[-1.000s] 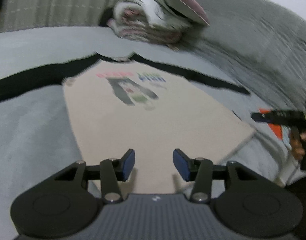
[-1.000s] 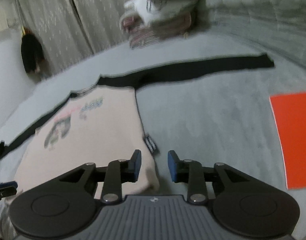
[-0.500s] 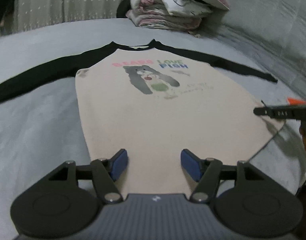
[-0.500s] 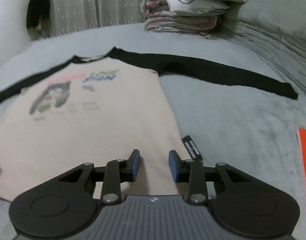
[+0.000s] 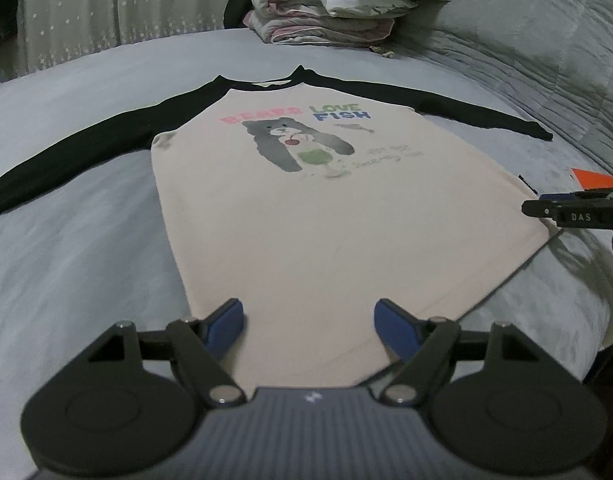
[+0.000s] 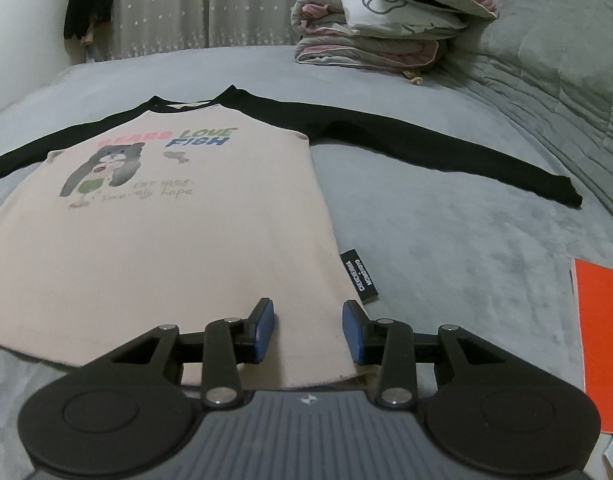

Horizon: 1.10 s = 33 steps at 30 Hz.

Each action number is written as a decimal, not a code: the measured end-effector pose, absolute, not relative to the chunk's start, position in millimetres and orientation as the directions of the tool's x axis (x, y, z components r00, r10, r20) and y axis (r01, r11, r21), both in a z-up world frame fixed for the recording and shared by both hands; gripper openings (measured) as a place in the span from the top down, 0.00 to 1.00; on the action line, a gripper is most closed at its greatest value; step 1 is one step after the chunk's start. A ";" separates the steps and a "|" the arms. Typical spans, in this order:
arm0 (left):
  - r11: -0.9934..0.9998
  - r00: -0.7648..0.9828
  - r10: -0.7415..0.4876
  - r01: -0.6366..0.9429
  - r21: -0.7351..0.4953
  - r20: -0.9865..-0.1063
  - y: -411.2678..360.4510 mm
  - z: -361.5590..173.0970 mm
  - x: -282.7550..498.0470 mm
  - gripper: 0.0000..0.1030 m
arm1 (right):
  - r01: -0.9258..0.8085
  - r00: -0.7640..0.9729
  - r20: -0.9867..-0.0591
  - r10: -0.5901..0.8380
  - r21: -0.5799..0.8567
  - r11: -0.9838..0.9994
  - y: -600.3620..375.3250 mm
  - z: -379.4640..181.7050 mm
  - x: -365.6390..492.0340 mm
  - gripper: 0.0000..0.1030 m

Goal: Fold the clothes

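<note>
Left wrist: shirt (image 5: pixel 326 216) hem between jaws

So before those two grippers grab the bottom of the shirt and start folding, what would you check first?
1. Shirt lies flat, print side up: ok.
2. Both sleeves spread out to the sides, not tucked under: ok.
3. Left gripper open over the hem near one bottom corner: ok, its jaws are opening and nothing is pinched yet.
4. Right gripper at the other bottom corner: ok, jaws apart and not gripping yet.
5. Red sheet clear of the shirt: ok, it lies apart on the bed.
6. Whether the jaws sit low enough to catch both layers of cloth: cannot tell.
</note>
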<state>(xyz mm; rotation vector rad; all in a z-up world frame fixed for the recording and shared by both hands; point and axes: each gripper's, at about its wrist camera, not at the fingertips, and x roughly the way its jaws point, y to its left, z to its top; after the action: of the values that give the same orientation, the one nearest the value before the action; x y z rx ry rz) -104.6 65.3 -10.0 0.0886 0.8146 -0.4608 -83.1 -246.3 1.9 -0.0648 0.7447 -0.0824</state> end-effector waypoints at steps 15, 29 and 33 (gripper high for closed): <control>0.943 0.658 -0.320 0.295 -0.158 -0.682 75.1 28.4 -86.8 0.19 | 0.191 0.720 -0.684 -0.119 0.030 0.981 -269.1 23.8 -68.7 0.48; 0.949 0.676 -0.314 0.238 -0.206 -0.666 25.2 49.6 -8.3 0.13 | 0.368 0.731 -0.669 -0.137 0.216 0.905 -348.1 46.5 -15.0 0.38; 0.954 0.717 -0.300 0.216 -0.209 -0.629 13.9 34.1 11.9 0.13 | 0.414 0.738 -0.662 -0.131 0.292 0.862 -370.5 35.8 2.6 0.38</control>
<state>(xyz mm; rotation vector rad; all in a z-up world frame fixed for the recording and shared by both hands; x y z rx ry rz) 11.9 13.9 34.1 -0.1236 0.7168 -0.2866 2.6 -370.5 35.8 0.4444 0.6793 -0.3104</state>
